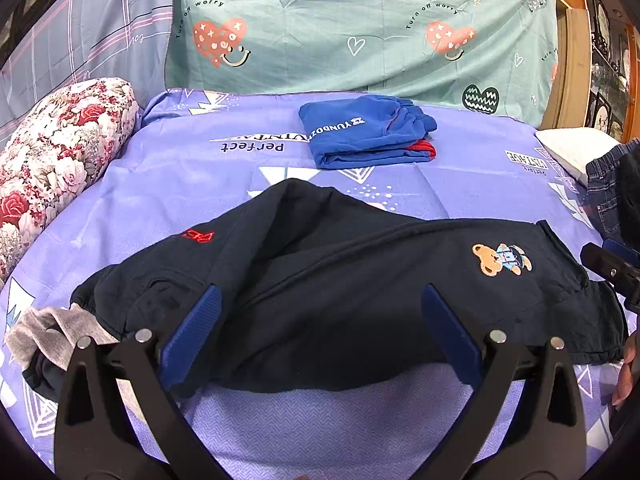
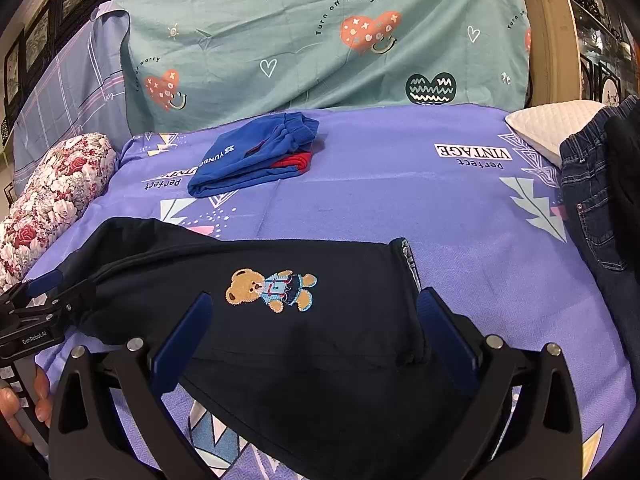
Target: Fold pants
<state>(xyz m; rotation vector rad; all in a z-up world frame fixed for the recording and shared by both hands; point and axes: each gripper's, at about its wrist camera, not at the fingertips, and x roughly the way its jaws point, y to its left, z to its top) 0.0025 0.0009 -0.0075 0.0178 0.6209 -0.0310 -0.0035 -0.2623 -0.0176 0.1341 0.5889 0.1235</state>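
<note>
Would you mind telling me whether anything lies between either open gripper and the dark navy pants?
Nothing visible does. The left gripper and right gripper both hover open directly over the dark navy pants. The folded blue pants and the jeans lie apart from them.

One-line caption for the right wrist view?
Open right gripper over dark navy bear-patch pants on purple printed bedsheet; folded blue pants behind.

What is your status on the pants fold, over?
Left gripper open, right gripper open, both over the dark pants. Pants lie on the purple sheet, not gripped. Folded blue pants lie beyond, apart.
</note>
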